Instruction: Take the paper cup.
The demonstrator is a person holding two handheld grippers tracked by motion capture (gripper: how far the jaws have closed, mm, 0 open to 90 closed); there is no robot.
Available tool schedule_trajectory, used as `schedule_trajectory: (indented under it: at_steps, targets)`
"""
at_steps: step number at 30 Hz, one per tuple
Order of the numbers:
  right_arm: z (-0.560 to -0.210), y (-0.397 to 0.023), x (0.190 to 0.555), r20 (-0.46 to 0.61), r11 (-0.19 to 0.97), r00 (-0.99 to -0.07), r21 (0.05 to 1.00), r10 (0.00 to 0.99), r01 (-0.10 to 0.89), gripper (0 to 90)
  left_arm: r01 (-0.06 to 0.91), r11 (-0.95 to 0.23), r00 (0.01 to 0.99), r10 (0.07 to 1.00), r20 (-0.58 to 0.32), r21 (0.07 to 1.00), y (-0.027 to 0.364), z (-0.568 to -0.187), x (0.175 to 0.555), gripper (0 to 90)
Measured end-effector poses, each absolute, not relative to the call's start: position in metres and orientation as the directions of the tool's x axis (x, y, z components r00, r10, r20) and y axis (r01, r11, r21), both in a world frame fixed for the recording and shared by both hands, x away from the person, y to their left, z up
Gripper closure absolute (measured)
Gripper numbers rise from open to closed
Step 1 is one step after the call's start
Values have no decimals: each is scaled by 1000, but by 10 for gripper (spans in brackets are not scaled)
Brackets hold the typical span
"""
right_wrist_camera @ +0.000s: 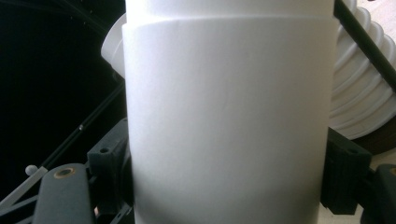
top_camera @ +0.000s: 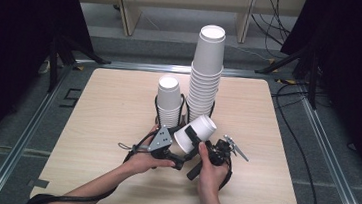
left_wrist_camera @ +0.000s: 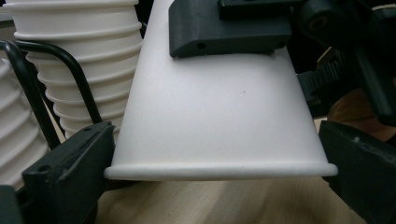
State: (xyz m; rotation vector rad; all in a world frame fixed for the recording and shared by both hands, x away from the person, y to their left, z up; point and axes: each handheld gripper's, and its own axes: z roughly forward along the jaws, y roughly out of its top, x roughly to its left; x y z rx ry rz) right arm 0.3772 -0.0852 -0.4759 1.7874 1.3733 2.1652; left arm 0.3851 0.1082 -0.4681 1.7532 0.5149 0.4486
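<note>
Over the light wooden table point(top_camera: 118, 106), high view: tilted white paper cup point(top_camera: 195, 131) held between left gripper point(top_camera: 174, 149) and right gripper point(top_camera: 208, 146), in front of two white cup stacks point(top_camera: 204, 79) in a black wire rack point(top_camera: 184, 113). Left gripper view: jaws flank the cup point(left_wrist_camera: 224, 116) rim, contact unclear. Right gripper view: jaws pinch the cup point(right_wrist_camera: 229, 126) body.

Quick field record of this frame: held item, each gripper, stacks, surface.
held item: white paper cup, tilted above the table, between both grippers
left gripper: one finger either side of the cup's rim end, rim touching both
right gripper: shut on the cup's body
stacks: short cup stack and tall cup stack, side by side in a black wire rack
surface: wooden table
</note>
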Motion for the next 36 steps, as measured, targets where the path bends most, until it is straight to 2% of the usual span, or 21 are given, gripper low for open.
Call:
schedule_trajectory:
  at_steps: [8,9,10,19,23,26,28,30,36]
  targets:
    - [-475,-85,379,799,-619,-348,600,490,507,210,90,-217,830,555,48,972,110,-467,386,5]
    - [-472,-83,376,845,-641,-308,533,437,552,202,86,-219,829,556,52,972,111,-466,385,15]
    - [-474,-85,380,803,-620,-336,594,492,513,193,83,-221,831,554,55,972,111,-466,385,25]
    - [-476,-86,382,801,-621,-330,596,499,508,146,87,-237,841,539,56,968,114,-466,385,96]
    - [-475,-86,380,823,-629,-307,565,478,534,135,81,-219,835,547,54,972,115,-467,384,115]
    - [-476,-86,383,807,-627,-328,589,491,510,126,77,-211,835,547,53,974,115,-467,383,135]
    - [-474,-85,381,836,-642,-306,546,455,538,122,75,-222,836,545,60,972,116,-465,383,143]
    - [-476,-86,383,813,-629,-332,581,479,517,116,69,-228,838,542,68,971,117,-465,383,155]
    - [-476,-85,384,814,-629,-353,580,461,517,107,58,-238,839,538,82,969,121,-462,382,176]
